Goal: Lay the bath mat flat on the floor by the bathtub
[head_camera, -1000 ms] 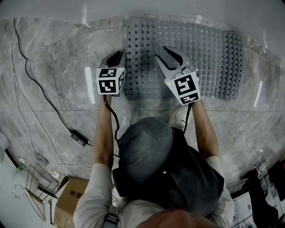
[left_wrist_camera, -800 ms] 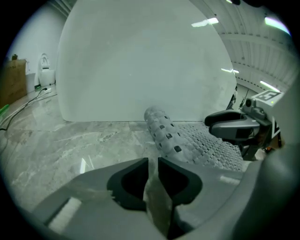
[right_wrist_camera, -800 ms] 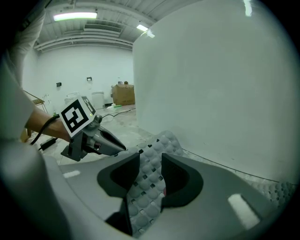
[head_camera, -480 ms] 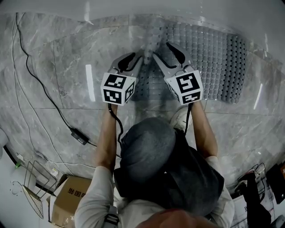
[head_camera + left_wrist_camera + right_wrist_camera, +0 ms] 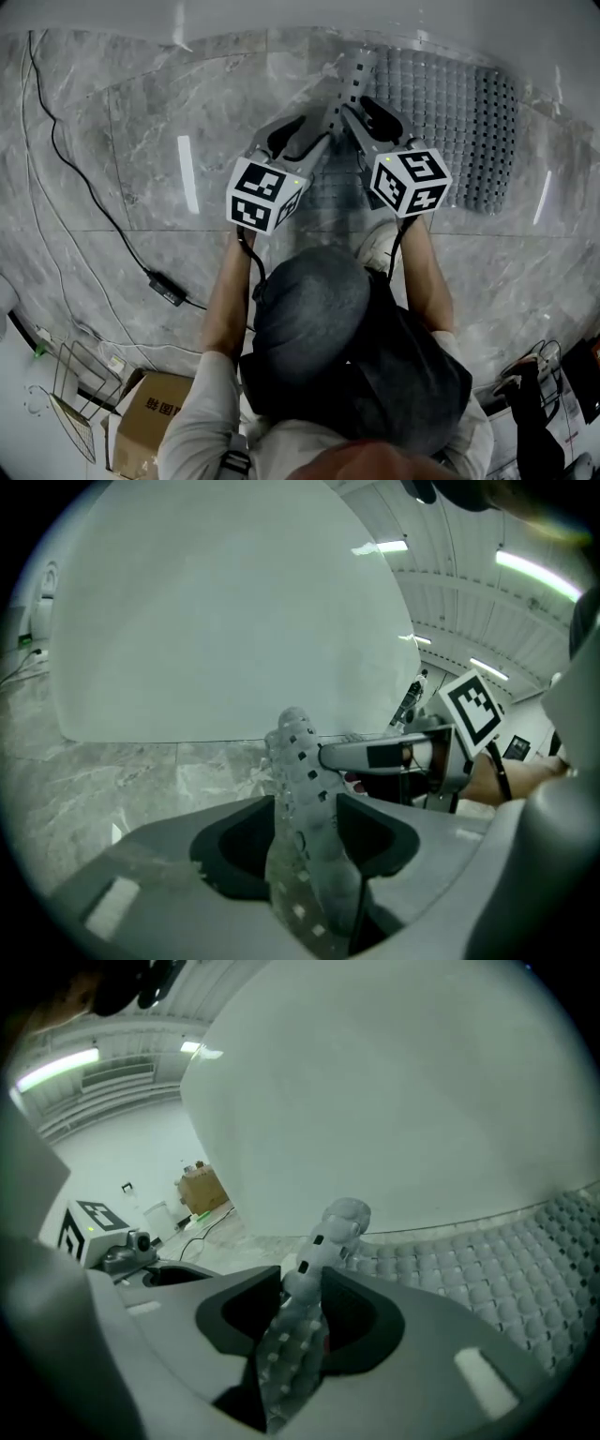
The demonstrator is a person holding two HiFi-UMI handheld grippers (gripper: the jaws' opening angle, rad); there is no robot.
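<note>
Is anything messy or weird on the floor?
Yes. The mat isn't flat: one end is bunched up off the floor, standing like a ridge, while the rest lies flat beside the tub.

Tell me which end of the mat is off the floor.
The end at the head view's left: it stands up in a fold, while the rest of the bath mat lies flat.

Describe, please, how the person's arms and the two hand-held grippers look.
The left hand-held gripper and right hand-held gripper are light grey with dark-lined jaws. Each carries a white cube with black square markers, and a black cable trails back from each. The person wears light sleeves under a dark vest.
</note>
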